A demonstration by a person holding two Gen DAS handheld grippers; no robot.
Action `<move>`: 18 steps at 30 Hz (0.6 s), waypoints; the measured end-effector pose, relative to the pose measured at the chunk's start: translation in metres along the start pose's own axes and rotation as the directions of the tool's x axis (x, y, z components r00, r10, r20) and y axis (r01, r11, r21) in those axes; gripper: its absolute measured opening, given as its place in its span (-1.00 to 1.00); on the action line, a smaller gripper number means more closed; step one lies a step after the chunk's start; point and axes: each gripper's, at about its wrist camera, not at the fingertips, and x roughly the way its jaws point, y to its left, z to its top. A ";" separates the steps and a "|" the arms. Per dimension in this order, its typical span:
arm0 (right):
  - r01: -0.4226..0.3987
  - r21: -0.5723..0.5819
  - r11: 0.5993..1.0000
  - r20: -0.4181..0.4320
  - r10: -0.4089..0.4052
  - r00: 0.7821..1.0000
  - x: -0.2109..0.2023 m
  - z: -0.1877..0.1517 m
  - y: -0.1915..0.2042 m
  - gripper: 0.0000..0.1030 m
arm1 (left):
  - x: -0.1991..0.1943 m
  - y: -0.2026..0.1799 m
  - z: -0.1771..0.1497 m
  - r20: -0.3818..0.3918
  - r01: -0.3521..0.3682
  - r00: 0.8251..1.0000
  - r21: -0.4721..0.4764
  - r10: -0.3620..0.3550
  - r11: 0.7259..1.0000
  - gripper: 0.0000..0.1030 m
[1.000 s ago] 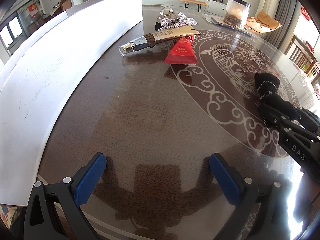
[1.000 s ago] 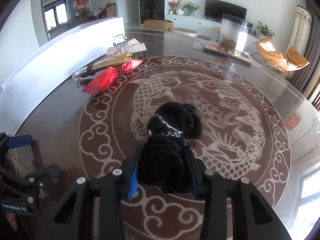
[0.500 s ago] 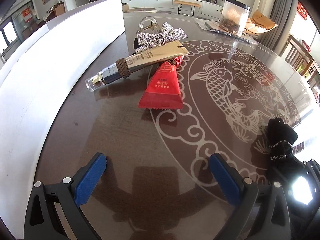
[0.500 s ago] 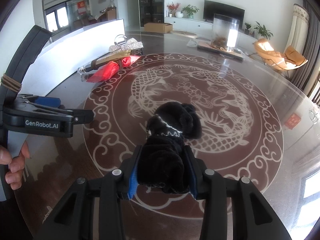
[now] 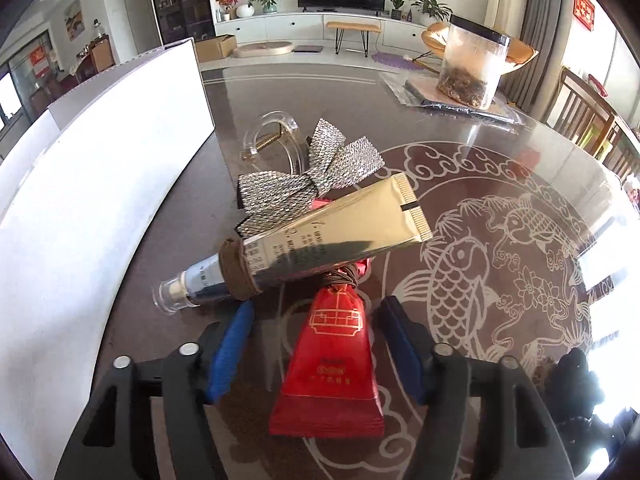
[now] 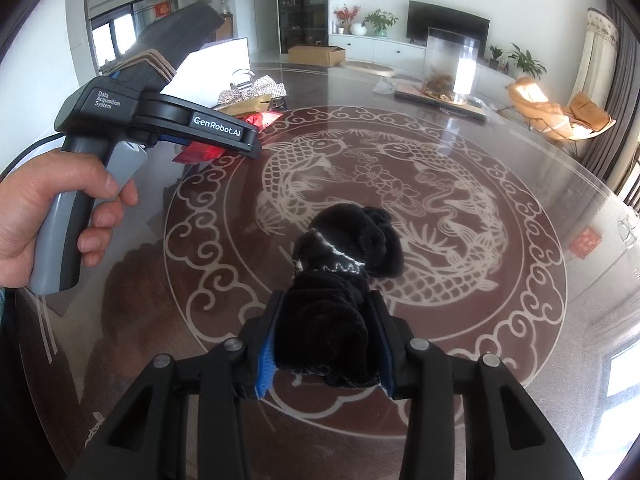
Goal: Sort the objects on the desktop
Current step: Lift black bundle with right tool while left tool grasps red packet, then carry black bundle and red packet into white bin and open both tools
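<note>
From the left wrist, the left gripper (image 5: 316, 344) has just been narrowing around a glossy red packet (image 5: 328, 376) with gold print lying flat on the glass table (image 5: 500, 152), its blue pads not pressing it, while a gold tube (image 5: 320, 240) with a brown band lies across the packet's far end beside a glittery silver bow (image 5: 312, 184). From the right wrist, the right gripper (image 6: 325, 344) is clamped on a fuzzy black cloth bundle (image 6: 340, 272) resting on the fish pattern, and a hand (image 6: 52, 208) holds the other tool's grey handle.
</note>
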 end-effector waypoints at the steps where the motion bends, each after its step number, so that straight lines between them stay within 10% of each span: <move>1: 0.000 0.000 1.000 0.000 0.000 1.000 0.000 0.000 0.000 -0.21 | -0.002 0.002 -0.001 0.004 0.016 1.000 -0.001 -0.016 1.000 -0.37; 12: -0.007 0.006 1.000 0.001 0.007 1.000 0.000 0.000 -0.002 -0.21 | -0.073 -0.001 -0.099 -0.104 0.105 0.990 0.066 -0.097 0.992 -0.41; 16: 0.000 0.000 1.000 -0.001 0.000 1.000 0.000 0.000 -0.002 -0.16 | -0.072 -0.003 -0.104 -0.128 0.117 0.986 0.065 -0.108 0.991 0.53; 18: 0.023 0.016 1.000 -0.006 -0.023 1.000 0.001 0.000 -0.005 0.13 | -0.067 -0.004 -0.102 -0.126 0.083 0.989 0.070 -0.074 0.994 0.64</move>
